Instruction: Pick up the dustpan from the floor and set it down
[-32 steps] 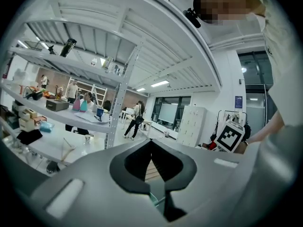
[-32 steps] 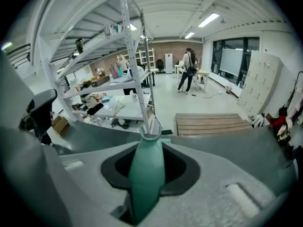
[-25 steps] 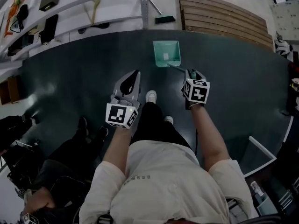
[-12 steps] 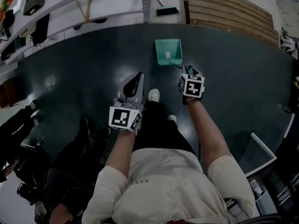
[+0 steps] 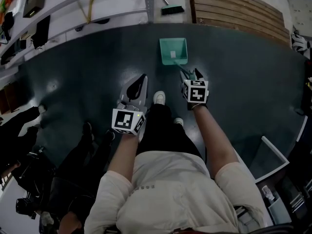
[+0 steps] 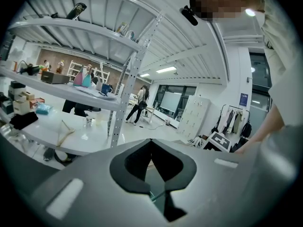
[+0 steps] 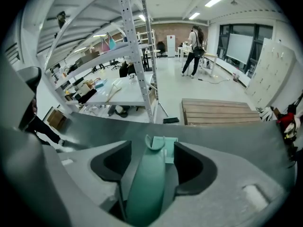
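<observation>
On dark floor mat (image 5: 73, 82), ahead of white shoe (image 5: 159, 97): small teal plastic dustpan (image 5: 173, 50) lying flat, handle running back between right gripper (image 5: 190, 75) jaws, just opened, pads clear of handle. Left gripper (image 5: 140, 80) closed, empty, near shoe.

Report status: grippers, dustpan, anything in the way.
Left gripper shut, empty. Right gripper jaws just opened, handle loose between them. Dustpan down on the dark floor mat. Only the person's shoe nearby, apart from it.
</observation>
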A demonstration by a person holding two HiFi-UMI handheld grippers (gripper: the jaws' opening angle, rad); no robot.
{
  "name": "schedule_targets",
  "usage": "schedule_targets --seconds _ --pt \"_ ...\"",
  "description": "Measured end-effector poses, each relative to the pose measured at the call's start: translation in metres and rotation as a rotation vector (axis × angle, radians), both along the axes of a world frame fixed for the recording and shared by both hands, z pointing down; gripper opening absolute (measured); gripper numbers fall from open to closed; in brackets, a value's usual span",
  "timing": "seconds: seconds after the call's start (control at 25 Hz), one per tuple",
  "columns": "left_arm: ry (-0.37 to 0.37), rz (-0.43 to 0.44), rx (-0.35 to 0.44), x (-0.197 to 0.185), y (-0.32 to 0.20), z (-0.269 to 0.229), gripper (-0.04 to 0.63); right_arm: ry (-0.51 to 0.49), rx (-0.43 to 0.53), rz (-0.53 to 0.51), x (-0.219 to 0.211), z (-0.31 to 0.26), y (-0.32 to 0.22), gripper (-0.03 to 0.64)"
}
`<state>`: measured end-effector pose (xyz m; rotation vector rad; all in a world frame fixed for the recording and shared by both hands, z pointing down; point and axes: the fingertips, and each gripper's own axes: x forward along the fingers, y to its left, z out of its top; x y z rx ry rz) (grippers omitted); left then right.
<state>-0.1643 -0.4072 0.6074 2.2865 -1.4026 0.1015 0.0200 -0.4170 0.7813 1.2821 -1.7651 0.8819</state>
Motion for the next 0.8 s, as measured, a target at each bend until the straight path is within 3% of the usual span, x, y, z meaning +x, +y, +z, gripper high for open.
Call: schedule_targets --seconds 0.28,0.32,0.44,0.6,0.8 --pt "0.008 0.011 0.074 0.019 0.009 -0.045 0.014 -0.095 0.199 0.024 0.006 -0.104 0.007 0.253" --pt "0.006 0.013 0.086 0.022 0.015 -0.054 0.014 -0.104 0.248 0.025 0.009 -0.125 0.011 0.219" --pt "0.004 -0.006 0.11 0.03 0.035 -0.083 0.014 -0.119 0.415 0.015 0.022 -0.19 0.026 -0.006" --pt "0.0 -0.017 0.151 0.052 0.075 -0.127 0.014 -0.177 0.572 -0.023 0.04 -0.261 0.063 -0.009" --pt "-0.009 -0.003 0.253 0.093 0.151 -0.191 0.014 -0.261 0.698 -0.091 0.07 -0.326 0.133 -0.009"
